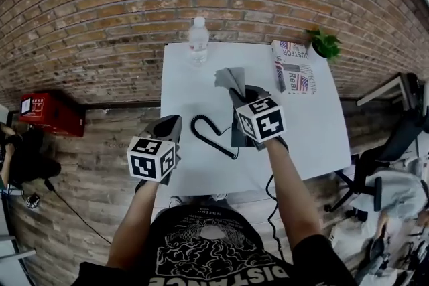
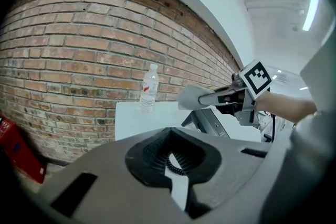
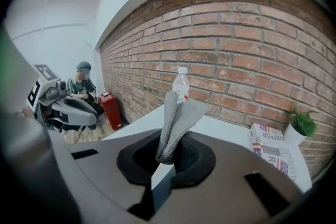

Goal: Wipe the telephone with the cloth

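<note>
Keep your right gripper (image 1: 237,94) clenched on the grey cloth (image 1: 228,78), press it flat across the telephone (image 1: 237,136), and leave your closed, empty left gripper (image 1: 172,122) clear.

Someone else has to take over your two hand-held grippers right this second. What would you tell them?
Right hand-held gripper: shut on the grey cloth, which hangs just above the telephone and does not seem to touch it.
Left hand-held gripper: raised over the near left of the white table. Its jaws are nearly together and the coiled cord shows in the slit. I cannot tell whether the cord is pinched.
The telephone sits mid-table, with its cord looped to its left.
Done: the cloth is in the grip.
Left: lower the cloth and wipe the telephone. How much has been wiped so far cannot be told.
</note>
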`<state>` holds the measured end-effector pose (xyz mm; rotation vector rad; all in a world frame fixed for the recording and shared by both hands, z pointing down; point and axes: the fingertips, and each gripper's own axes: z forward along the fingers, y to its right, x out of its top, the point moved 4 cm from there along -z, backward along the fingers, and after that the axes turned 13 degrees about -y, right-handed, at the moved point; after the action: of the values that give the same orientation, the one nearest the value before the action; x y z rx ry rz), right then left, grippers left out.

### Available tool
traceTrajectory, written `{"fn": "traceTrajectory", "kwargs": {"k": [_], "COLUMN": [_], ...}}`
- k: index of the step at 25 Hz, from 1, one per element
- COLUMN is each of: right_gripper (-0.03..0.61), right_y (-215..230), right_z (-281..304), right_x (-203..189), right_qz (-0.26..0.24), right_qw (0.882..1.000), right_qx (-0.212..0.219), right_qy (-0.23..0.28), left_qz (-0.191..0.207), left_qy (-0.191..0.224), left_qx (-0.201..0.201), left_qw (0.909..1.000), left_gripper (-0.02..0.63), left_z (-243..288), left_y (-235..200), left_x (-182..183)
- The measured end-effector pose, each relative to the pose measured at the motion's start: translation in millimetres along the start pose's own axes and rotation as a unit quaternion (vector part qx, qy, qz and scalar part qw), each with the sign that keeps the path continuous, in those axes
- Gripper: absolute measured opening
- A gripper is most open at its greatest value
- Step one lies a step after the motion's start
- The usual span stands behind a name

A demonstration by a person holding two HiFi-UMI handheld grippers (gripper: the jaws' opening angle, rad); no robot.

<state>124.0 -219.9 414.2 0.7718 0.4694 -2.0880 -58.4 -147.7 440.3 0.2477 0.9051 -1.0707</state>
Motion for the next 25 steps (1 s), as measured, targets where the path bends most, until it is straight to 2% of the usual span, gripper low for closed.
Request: {"fn": "traceTrajectory", "kwargs": {"k": [10, 16, 25], "right_gripper": [0.012, 0.012, 0.012], "right_y": [-9, -20, -48], "right_z": [-73, -114, -151], "right_x": [-21, -44, -83], "right_qz": [0.064, 0.114, 0.167], "right_qw": [0.994, 0.983, 0.964], "right_qx": [-0.057, -0.104, -0.163], "right_qy": [0.074, 0.104, 0.124], "left_qz": [0.05, 0.079, 0.106], "left_qy": [0.008, 0.011, 0.022], "left_qx": [-0.038, -0.057, -0.057], "left_qw": [0.998, 0.9952, 0.9925], "left_gripper": [0.006, 0.006, 0.006], "left_z": [-7, -20, -48], "left_y": [27, 37, 32], "left_x": [15, 17, 8]}}
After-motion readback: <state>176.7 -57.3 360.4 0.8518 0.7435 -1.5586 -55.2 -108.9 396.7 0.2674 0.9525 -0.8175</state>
